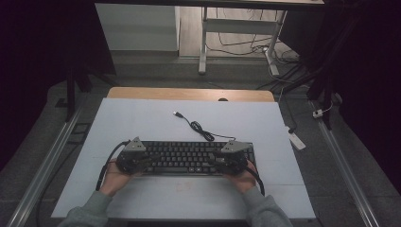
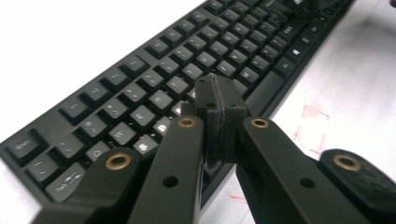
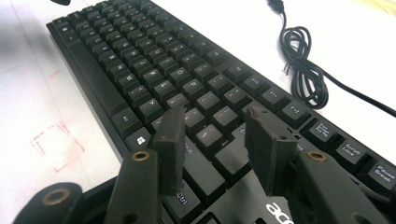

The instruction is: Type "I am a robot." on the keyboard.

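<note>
High view: typing hardly begun; left gripper (image 1: 150, 160) shut, empty, over keyboard (image 1: 189, 156); right gripper (image 1: 213, 158) half open, empty.

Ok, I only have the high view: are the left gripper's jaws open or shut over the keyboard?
Observer: Shut. The left gripper has its pads pressed together, nothing between them, above the letter keys of the keyboard.
Operator: And the right one?
Observer: The right gripper is open, its jaws apart over the keys near the Ctrl key.
Operator: That smudge on the table in front?
Observer: It is a faint red square outline drawn beside the keyboard's front edge.
</note>
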Tool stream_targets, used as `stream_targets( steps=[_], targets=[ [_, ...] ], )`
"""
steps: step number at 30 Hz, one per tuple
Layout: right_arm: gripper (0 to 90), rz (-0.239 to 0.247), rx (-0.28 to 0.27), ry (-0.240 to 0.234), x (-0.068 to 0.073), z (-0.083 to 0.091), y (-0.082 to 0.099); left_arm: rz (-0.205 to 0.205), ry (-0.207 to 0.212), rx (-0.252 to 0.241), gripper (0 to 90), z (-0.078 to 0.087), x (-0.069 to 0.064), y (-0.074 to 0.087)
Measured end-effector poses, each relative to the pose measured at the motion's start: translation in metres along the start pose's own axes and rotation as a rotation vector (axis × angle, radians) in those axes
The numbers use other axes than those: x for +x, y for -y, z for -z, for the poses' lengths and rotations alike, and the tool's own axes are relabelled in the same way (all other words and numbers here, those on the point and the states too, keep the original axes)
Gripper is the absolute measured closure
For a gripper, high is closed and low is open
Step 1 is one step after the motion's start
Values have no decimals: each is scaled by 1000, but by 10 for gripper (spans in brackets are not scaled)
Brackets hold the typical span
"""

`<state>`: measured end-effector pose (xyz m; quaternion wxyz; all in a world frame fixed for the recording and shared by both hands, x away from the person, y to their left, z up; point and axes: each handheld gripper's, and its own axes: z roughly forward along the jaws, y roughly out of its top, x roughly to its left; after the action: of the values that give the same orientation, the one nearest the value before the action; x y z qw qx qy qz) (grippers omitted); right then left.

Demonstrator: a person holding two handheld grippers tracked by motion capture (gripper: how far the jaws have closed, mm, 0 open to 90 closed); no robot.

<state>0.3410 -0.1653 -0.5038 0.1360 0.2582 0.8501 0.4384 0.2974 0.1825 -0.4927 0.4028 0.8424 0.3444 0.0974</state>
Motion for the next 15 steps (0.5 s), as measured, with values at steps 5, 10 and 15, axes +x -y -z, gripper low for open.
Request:
stream_targets(
  steps=[5,10,15],
  targets=[
    [583,5,4,-1,1,-1,0,-21,28,30,888,-10,-7,2],
    [580,7,8,-1,1,-2,0,-38,37,59,887,-19,-11,2],
    [578,9,11,1,1,-3,0,-35,34,70,887,-23,-12,4]
  ],
)
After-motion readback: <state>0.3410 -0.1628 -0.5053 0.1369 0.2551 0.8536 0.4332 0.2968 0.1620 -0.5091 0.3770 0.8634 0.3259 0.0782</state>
